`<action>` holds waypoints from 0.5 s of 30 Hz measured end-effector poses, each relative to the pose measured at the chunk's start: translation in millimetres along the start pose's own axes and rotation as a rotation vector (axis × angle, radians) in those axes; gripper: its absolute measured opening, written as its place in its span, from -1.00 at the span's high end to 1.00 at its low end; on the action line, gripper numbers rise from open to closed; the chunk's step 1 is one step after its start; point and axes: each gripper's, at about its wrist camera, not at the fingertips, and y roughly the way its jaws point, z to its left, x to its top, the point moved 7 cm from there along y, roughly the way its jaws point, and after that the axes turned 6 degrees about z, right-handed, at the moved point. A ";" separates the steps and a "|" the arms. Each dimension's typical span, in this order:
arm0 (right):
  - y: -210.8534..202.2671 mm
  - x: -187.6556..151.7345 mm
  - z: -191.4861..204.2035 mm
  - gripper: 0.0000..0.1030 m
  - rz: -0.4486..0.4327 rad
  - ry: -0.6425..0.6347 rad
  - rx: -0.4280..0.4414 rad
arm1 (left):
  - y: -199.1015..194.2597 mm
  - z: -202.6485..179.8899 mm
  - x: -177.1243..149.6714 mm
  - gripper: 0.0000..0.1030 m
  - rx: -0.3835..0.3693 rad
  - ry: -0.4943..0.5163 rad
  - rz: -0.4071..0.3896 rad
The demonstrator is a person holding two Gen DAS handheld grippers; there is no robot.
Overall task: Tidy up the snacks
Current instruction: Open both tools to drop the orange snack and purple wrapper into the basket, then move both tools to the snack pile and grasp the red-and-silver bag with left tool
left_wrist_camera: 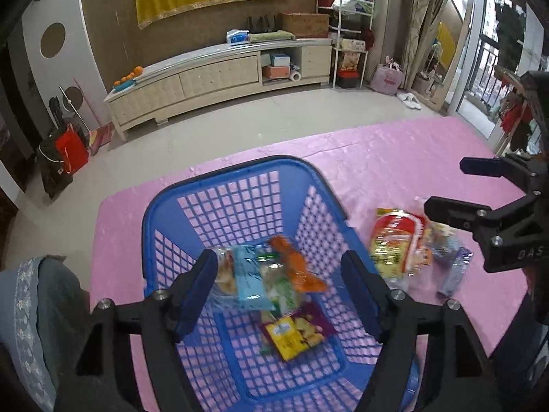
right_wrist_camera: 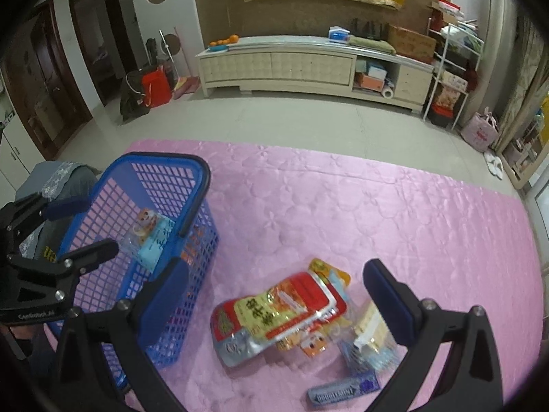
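the left gripper (left_wrist_camera: 279, 292) is seen spread wide above the basket (left_wrist_camera: 240, 168), its pads (left_wrist_camera: 197, 285) clear of everything; a clear snack bag (left_wrist_camera: 254, 278) lies between and below them, apparently dropping or just landed, blurred, and nothing is pinched. under it, a purple and yellow packet (left_wrist_camera: 296, 331) rests on the basket floor.

the right gripper (right_wrist_camera: 274, 295) is likewise spread and empty, pointed down at the loose pile on the pink cloth (right_wrist_camera: 377, 206). directly ahead of it, between its fingers, the red and yellow bag (right_wrist_camera: 278, 316) is found, its long axis running from lower left to upper right across the jaws' line. just right of that, a clear packet (right_wrist_camera: 370, 333) sits close to the right finger, and a blue gum pack (right_wrist_camera: 343, 391) lies nearest of all. the basket stands to its left, touching nothing in the pile.

the pile is judged nearer to the right gripper, so the next pick would fall to it.
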 end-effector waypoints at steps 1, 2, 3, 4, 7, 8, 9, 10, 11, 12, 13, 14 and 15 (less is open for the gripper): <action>-4.9 -1.6 -0.5 -0.99 -0.006 0.001 0.000 | -4.9 -4.2 -1.8 -0.53 -0.005 0.000 -0.008; -11.0 -5.1 -1.2 -0.99 -0.014 0.004 -0.001 | -10.5 -7.9 -2.1 -0.54 -0.010 0.002 -0.019; -16.8 -8.1 -3.1 -0.99 -0.021 0.008 0.000 | -16.5 -13.0 -2.9 -0.54 -0.017 0.006 -0.027; -24.7 -12.9 -4.7 -0.99 -0.026 0.015 0.006 | -21.1 -18.6 -3.4 -0.54 -0.022 0.012 -0.032; -38.7 -24.0 -10.0 -0.99 -0.031 0.016 0.007 | -35.9 -39.2 -5.0 -0.54 -0.027 0.052 -0.057; -41.5 -26.4 -11.9 -0.99 -0.033 0.016 0.004 | -39.3 -44.8 -5.3 -0.54 -0.026 0.064 -0.062; -45.1 -29.7 -14.1 -0.99 -0.035 0.017 0.002 | -42.5 -51.7 -6.1 -0.54 -0.028 0.076 -0.065; -49.1 -33.1 -17.8 -0.99 -0.036 0.021 0.001 | -45.2 -58.5 -7.1 -0.54 -0.033 0.087 -0.068; -52.1 -36.6 -21.3 -0.99 -0.038 0.025 0.000 | -47.6 -66.3 -8.3 -0.54 -0.038 0.097 -0.071; -55.9 -40.4 -25.6 -0.99 -0.039 0.029 -0.001 | -48.7 -71.9 -9.0 -0.54 -0.042 0.104 -0.073; -58.5 -43.6 -29.2 -0.99 -0.038 0.029 -0.004 | -49.0 -77.0 -9.5 -0.54 -0.047 0.113 -0.072; -59.9 -45.1 -31.4 -0.99 -0.037 0.030 -0.007 | -49.0 -81.9 -10.1 -0.54 -0.052 0.123 -0.071; -62.0 -47.9 -35.2 -0.99 -0.038 0.029 -0.013 | -48.4 -88.3 -10.6 -0.54 -0.056 0.134 -0.069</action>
